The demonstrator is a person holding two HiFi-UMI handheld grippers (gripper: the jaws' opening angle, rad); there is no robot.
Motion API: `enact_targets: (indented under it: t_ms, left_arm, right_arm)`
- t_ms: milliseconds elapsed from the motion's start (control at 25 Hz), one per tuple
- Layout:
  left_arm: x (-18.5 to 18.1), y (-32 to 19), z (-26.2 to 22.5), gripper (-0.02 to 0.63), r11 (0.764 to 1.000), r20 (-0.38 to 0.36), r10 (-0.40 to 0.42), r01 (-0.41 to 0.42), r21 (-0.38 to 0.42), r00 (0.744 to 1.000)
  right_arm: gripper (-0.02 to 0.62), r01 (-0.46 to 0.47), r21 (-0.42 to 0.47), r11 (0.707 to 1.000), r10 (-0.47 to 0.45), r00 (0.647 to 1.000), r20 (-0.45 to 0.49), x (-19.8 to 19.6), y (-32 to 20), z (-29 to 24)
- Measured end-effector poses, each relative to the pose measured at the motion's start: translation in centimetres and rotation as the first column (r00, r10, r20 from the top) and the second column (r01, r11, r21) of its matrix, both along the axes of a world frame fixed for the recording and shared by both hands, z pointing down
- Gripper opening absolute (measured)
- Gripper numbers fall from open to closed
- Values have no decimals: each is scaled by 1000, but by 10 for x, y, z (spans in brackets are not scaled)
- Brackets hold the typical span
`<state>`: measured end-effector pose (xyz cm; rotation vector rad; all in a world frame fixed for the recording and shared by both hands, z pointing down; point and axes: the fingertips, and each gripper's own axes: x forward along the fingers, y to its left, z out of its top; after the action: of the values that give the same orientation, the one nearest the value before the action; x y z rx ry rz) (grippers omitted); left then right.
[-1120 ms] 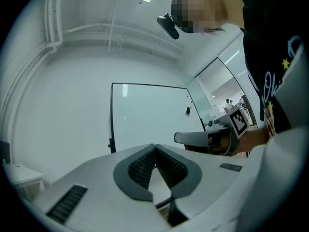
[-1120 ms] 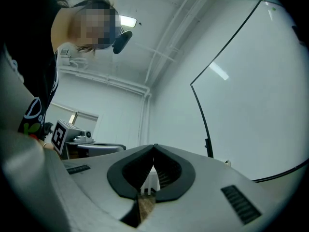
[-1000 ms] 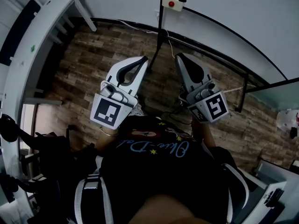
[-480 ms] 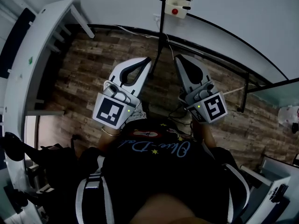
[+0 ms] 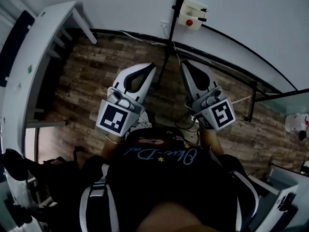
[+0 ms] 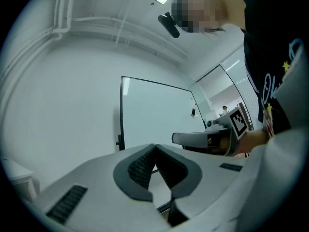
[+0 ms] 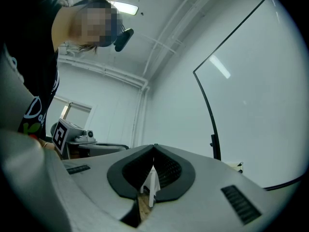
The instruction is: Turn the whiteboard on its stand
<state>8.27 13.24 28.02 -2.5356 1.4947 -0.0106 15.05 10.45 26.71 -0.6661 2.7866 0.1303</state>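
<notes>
While the person in the black shirt (image 5: 164, 178) is standing close to the whiteboard (image 5: 251, 13), both grippers are being held out side by side in front of the chest, well apart from the board and touching nothing. The left gripper (image 5: 152, 66) is pointing toward the board's black upright post (image 5: 167, 47); in the left gripper view its two dark ribbed pads are pressing tip to tip, so it is fully closed and carrying nothing. The right gripper (image 5: 184, 63) is sitting just beside it, angled a little upward, and in the right gripper view its jaws are likewise meeting at the tips with nothing gripped; only a bit of floor and a white leg behind are showing through the gap lower down. The whiteboard is standing upright on its stand ahead of both grippers, filling the upper right of the head view, its black frame edge running down to the wooden floor (image 5: 91, 81). A small white box with a red button (image 5: 192, 14) is hanging beside the top of the post. A white table (image 5: 34, 57) is standing off to the left, along the wall.
</notes>
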Motion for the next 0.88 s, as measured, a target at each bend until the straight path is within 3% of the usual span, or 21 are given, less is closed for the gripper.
enact_targets:
  t_ms: [880]
  left_arm:
    - [-71,-52,1,25,996,-21,87,-87,2,996]
  right_arm:
    - [18,-71,13,997,71,997,-21,-71,-45,-3]
